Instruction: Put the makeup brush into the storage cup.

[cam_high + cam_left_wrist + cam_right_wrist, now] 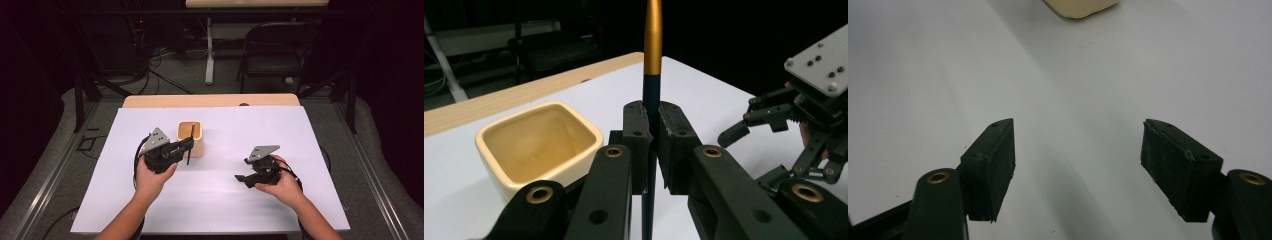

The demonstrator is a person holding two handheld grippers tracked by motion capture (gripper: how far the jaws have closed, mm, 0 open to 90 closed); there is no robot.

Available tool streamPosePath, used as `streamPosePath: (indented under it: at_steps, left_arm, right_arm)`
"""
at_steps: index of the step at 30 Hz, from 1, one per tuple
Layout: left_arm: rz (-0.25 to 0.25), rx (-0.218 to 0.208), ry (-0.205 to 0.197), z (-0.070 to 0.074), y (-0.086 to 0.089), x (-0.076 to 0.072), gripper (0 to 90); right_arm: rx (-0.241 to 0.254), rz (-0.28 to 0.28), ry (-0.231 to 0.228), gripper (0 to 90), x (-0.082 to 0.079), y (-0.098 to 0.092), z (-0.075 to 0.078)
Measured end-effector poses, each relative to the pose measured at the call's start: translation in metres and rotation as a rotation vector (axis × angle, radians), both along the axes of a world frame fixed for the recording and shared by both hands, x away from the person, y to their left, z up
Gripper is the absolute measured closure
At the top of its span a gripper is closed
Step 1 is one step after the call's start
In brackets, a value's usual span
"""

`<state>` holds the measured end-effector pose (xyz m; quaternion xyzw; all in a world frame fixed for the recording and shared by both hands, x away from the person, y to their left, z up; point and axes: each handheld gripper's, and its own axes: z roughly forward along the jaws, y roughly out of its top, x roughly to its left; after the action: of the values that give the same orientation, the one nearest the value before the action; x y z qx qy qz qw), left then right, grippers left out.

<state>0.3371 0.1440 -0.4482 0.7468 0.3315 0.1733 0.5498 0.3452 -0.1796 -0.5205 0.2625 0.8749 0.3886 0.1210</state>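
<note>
My left gripper [188, 144] [652, 117] is shut on a slim dark pen [189, 158] [653, 55] with a gold upper part, held upright. The pen stands just in front of a cream square cup [190, 137] [539, 145], which sits on the white table cover and looks empty inside. My right gripper [244, 170] [1078, 150] hovers low over the bare white cover to the right of the cup, open with nothing between its pads. In the left gripper view the right gripper [749, 125] shows at the far right. The cup's lower edge [1080, 7] peeks in at the top of the right gripper view.
A white cover [225, 205] lies over a wooden table [210, 100]. Behind the table stand a dark folding chair [275, 50] and a white desk leg [209, 55]. Metal frame rails run along both sides of the floor.
</note>
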Motion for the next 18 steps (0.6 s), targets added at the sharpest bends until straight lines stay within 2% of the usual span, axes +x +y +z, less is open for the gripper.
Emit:
streamPosePath:
  at_steps: [5, 12, 18]
  left_arm:
    - [0.003, -0.009, -0.021, 0.009, -0.001, 0.005, 83.1]
    - [0.011, -0.034, -0.039, 0.018, 0.0, 0.013, 83.1]
    - [0.021, -0.035, -0.067, 0.021, -0.001, 0.017, 83.1]
  right_arm:
    - [0.011, -0.006, 0.006, 29.1, -0.001, -0.002, -0.002]
    - [0.073, -0.022, 0.018, 26.2, -0.003, -0.005, -0.003]
    - [0.107, -0.033, 0.007, 25.6, -0.006, -0.006, -0.004]
